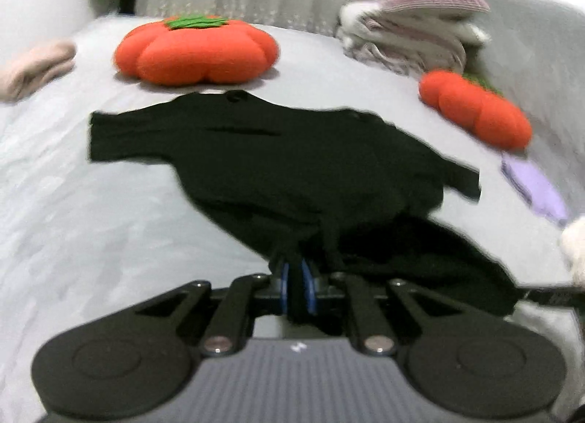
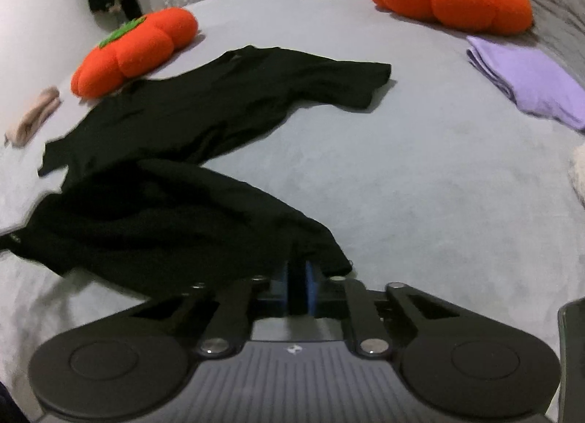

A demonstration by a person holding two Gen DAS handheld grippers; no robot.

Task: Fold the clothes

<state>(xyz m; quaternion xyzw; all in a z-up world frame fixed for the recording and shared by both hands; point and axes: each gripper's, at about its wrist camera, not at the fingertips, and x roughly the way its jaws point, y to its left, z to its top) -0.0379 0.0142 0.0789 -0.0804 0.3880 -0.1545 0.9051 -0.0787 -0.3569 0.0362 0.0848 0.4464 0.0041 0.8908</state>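
Black jersey is pinched in both tools at the bottom centre of each view. The left gripper (image 1: 297, 287) has its blue pads drawn together on a bunched bit of the hem of the black short-sleeved T-shirt (image 1: 278, 163), and the right gripper (image 2: 297, 287) is clamped the same way on another part of that hem, seen at the lower centre of its own view.

From the 2 pinch points the shirt runs away up the frame over the pale grey bedsheet (image 2: 402, 185). Its lower half is rumpled and doubled on itself just beyond the pads; its chest and 2 sleeves lie spread flat across the middle of the left view, collar farthest off.

My reading is that this is the start of the fold: the bottom edge is gripped at 2 places and not yet carried anywhere. The next move would call for both hands to lift together, keep the hem taut between them, and bring it up toward the collar without dragging the flat part.

Farther back sit 2 orange plush pumpkin cushions (image 1: 195, 52) (image 1: 475, 108), a folded lilac garment (image 2: 530, 83) at right, and a heap of pale clothes (image 1: 406, 39) at upper right.
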